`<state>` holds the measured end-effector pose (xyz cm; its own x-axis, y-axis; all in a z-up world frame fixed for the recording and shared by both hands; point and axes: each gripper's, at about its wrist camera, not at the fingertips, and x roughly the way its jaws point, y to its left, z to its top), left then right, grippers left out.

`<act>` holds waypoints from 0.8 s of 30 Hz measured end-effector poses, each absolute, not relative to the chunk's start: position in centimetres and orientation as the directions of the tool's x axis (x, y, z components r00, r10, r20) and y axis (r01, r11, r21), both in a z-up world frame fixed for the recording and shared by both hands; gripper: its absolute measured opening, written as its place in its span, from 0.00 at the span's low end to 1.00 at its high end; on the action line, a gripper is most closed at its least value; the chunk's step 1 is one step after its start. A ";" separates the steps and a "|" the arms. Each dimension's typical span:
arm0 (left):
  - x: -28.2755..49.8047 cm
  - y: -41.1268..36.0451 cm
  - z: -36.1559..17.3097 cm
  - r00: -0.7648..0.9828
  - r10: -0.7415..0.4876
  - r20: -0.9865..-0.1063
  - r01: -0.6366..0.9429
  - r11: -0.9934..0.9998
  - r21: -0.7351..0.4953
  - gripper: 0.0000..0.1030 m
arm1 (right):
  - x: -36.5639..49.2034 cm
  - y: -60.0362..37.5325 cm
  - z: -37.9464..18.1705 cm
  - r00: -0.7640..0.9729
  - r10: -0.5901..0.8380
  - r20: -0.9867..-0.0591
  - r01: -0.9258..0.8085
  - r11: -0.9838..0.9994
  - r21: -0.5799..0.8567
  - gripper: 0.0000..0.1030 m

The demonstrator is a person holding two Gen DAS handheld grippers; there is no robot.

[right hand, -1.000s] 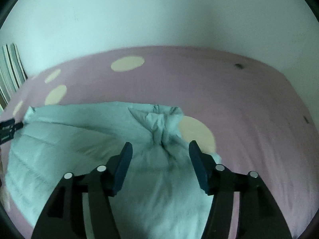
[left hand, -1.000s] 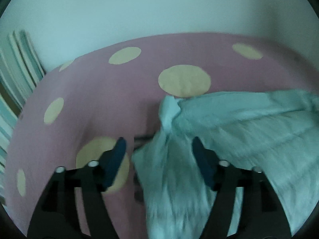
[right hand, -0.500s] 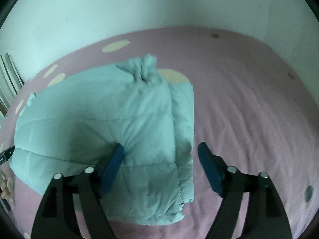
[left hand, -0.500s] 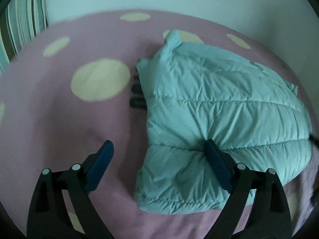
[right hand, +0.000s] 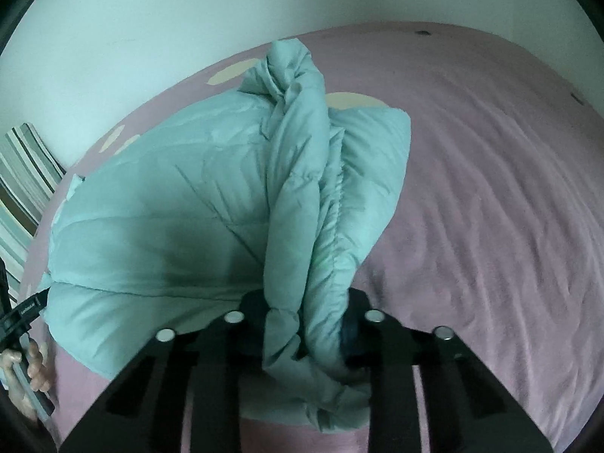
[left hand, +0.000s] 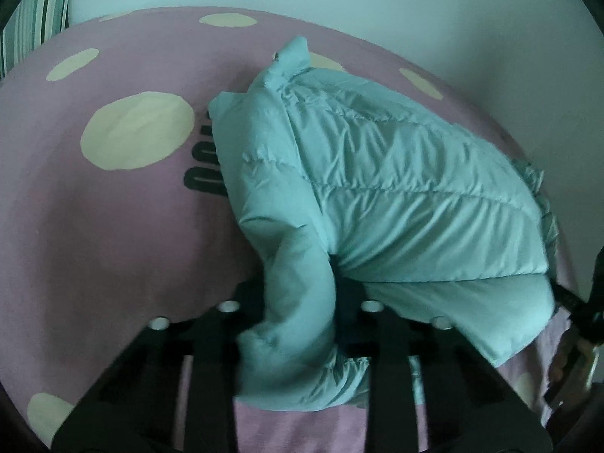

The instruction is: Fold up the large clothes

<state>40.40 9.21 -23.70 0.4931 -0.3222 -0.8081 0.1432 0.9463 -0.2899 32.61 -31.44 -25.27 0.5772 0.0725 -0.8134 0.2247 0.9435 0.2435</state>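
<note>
A light teal quilted puffer jacket point(left hand: 396, 188) lies folded on a pink bed cover with pale yellow dots point(left hand: 113, 226). My left gripper point(left hand: 302, 294) is shut on the jacket's near left edge, and bunched fabric hides the fingertips. My right gripper point(right hand: 305, 309) is shut on the jacket's point(right hand: 170, 207) near right edge, where a thick gathered roll of fabric runs up between the jaws. The near hem hangs lifted between both grippers. The far collar end still rests on the bed.
A pale wall point(left hand: 339, 7) stands behind the bed. Striped bedding point(left hand: 34, 15) sits at the far left, also in the right wrist view point(right hand: 22, 173). Black printed letters point(left hand: 204, 177) show beside the jacket. The other gripper and hand appear at each view's edge point(right hand: 22, 358).
Both grippers were open above the jacket's near edge half a second ago. Now both have closed on the near corners and raised the hem off the bed.
</note>
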 end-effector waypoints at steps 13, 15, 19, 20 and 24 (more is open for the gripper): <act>33.6 10.8 -20.8 0.525 -0.320 -0.789 0.160 0.947 -0.278 0.11 | 27.7 -31.8 -23.5 0.608 0.092 -0.789 0.215 0.937 0.276 0.12; 31.6 11.6 -20.6 0.520 -0.324 -0.790 0.152 0.946 -0.288 0.11 | 27.0 -31.7 -23.1 0.603 0.110 -0.790 0.209 0.934 0.290 0.12; 27.5 13.2 -20.1 0.509 -0.326 -0.797 0.139 0.945 -0.298 0.11 | 25.8 -31.5 -23.2 0.589 0.137 -0.796 0.202 0.929 0.309 0.12; 26.3 13.6 -20.0 0.505 -0.326 -0.799 0.139 0.945 -0.297 0.11 | 25.7 -31.5 -23.2 0.588 0.138 -0.797 0.200 0.930 0.309 0.12; 22.3 14.8 -19.7 0.499 -0.311 -0.809 0.131 0.950 -0.285 0.11 | 24.7 -30.9 -23.2 0.577 0.142 -0.804 0.189 0.935 0.300 0.12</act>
<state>22.31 14.83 -19.67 0.4989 -0.3115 -0.8087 0.1314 0.9496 -0.2847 24.70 -30.90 -23.19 0.5768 0.1419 -0.8045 0.1886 0.9351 0.3001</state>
